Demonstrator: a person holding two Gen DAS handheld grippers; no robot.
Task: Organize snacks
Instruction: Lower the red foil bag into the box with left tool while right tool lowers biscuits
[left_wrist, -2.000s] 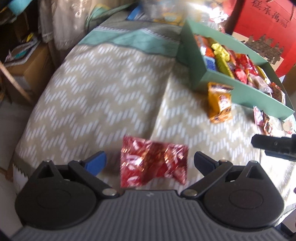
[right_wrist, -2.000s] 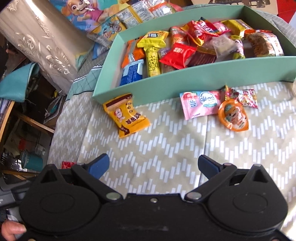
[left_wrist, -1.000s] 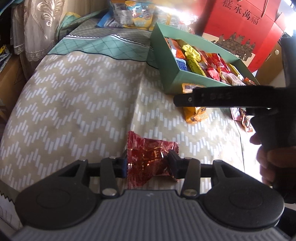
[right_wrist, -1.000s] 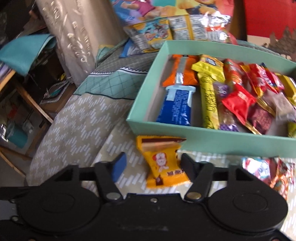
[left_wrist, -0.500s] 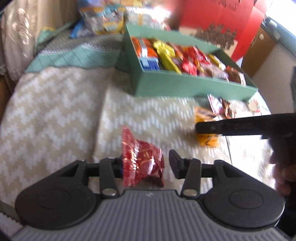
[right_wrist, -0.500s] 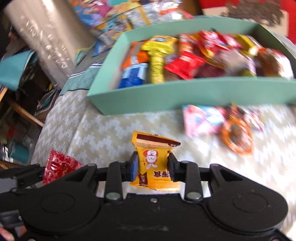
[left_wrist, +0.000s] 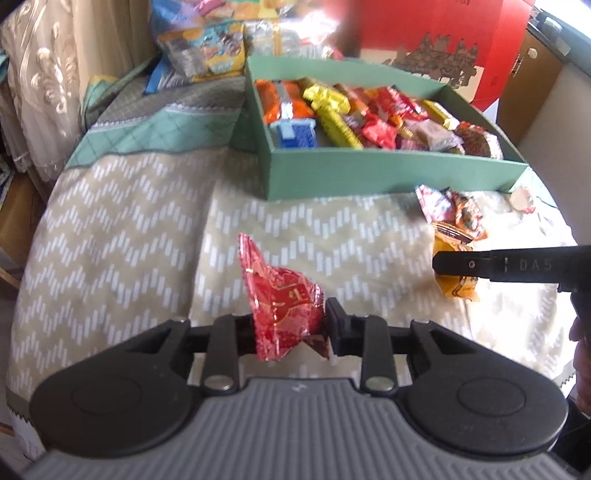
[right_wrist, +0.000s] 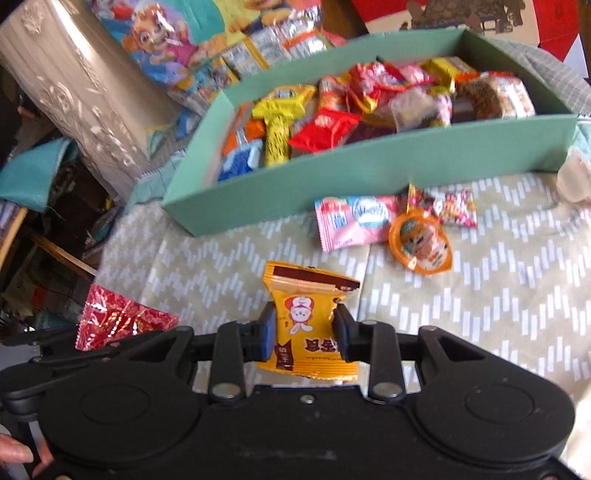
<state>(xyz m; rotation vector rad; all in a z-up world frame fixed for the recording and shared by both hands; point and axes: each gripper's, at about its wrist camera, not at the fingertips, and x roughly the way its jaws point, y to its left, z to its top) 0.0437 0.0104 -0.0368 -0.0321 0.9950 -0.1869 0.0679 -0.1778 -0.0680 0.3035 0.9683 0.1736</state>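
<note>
My left gripper (left_wrist: 291, 326) is shut on a red foil snack packet (left_wrist: 282, 299) and holds it above the zigzag cloth; the packet also shows in the right wrist view (right_wrist: 118, 321). My right gripper (right_wrist: 303, 338) is shut on a yellow snack packet (right_wrist: 306, 325) with a cartoon face, also lifted; it shows at the right of the left wrist view (left_wrist: 456, 284). The green box (left_wrist: 388, 173) full of wrapped snacks stands ahead of both grippers, and in the right wrist view (right_wrist: 369, 173).
A pink packet (right_wrist: 354, 221), an orange jelly cup (right_wrist: 421, 243) and a small red-patterned packet (right_wrist: 454, 206) lie on the cloth before the box. Large snack bags (left_wrist: 207, 51) and a red gift bag (left_wrist: 424, 33) stand behind it. The table edge drops off at left.
Both grippers closed on their packets and lifted them off the cloth. The left one drew nearer the box; the right one pulled back from it with the yellow packet.
</note>
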